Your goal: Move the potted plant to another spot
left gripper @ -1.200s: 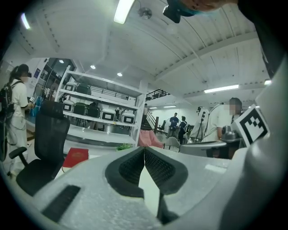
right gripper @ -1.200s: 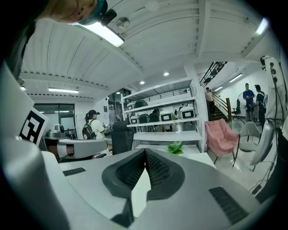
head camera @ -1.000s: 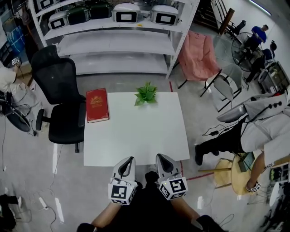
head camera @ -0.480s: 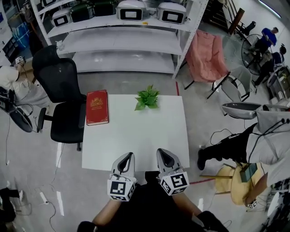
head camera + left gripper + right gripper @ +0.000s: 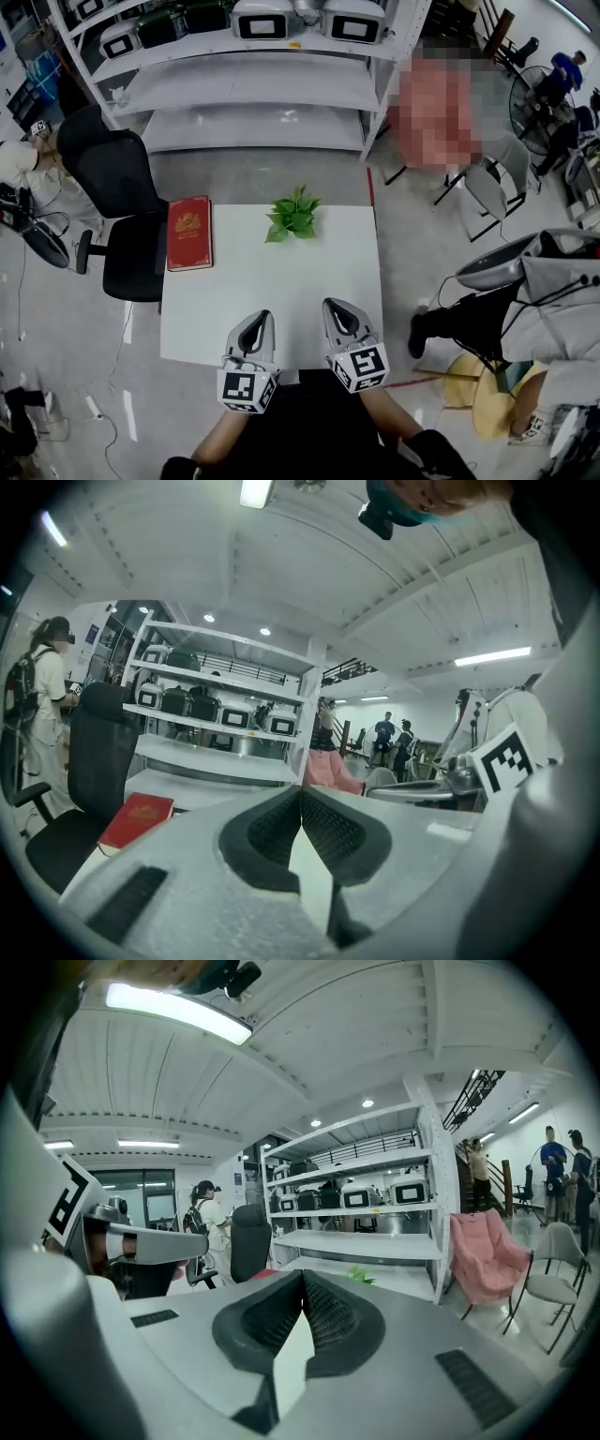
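Note:
The small green potted plant (image 5: 292, 215) stands near the far edge of the white table (image 5: 281, 291), about mid-width. In the right gripper view its leaves (image 5: 356, 1277) peek just above the jaws. My left gripper (image 5: 255, 330) hovers over the table's near edge, its jaws touching at the tips with nothing between them. My right gripper (image 5: 337, 321) sits beside it at the near edge, jaws likewise shut and empty. Both are well short of the plant.
A red book (image 5: 189, 232) lies at the table's far left. A black office chair (image 5: 122, 216) stands left of the table. White shelving (image 5: 253, 84) with boxes is behind; people and chairs are at the right.
The view has shifted forward: the table and plant now sit lower and slightly left in the head view. Both grippers have moved from before the near edge to over it, still shut.

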Available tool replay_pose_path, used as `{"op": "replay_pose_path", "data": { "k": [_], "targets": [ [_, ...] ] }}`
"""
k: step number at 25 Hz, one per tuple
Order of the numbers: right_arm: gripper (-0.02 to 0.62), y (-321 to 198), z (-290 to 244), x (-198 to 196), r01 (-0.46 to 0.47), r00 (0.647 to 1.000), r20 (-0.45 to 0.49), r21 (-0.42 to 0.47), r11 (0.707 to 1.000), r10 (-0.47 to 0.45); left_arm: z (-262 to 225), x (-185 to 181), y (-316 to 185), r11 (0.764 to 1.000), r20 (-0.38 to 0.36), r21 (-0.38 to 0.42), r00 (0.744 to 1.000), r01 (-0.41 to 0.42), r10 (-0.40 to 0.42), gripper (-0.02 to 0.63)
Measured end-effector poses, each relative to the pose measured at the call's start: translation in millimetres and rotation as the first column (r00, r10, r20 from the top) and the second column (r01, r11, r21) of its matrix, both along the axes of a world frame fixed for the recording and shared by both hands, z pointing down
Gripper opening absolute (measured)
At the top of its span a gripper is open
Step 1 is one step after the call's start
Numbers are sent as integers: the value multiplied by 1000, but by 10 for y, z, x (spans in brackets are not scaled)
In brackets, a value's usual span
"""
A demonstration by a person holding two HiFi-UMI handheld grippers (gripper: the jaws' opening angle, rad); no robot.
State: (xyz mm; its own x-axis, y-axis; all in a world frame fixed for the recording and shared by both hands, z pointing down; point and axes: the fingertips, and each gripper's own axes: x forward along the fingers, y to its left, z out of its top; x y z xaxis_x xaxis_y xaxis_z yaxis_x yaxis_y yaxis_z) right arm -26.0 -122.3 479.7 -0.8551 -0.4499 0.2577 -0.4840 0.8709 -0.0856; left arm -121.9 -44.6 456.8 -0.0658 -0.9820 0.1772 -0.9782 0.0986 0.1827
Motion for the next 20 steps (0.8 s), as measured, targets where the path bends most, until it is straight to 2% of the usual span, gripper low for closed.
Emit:
{"op": "replay_pose_path", "data": {
  "k": [20],
  "targets": [
    [11, -1313, 379, -246, 81, 994, -74, 16, 997, -80, 77, -25, -791, 998, -14, -50, 999, 36, -36, 17]
  ]
}}
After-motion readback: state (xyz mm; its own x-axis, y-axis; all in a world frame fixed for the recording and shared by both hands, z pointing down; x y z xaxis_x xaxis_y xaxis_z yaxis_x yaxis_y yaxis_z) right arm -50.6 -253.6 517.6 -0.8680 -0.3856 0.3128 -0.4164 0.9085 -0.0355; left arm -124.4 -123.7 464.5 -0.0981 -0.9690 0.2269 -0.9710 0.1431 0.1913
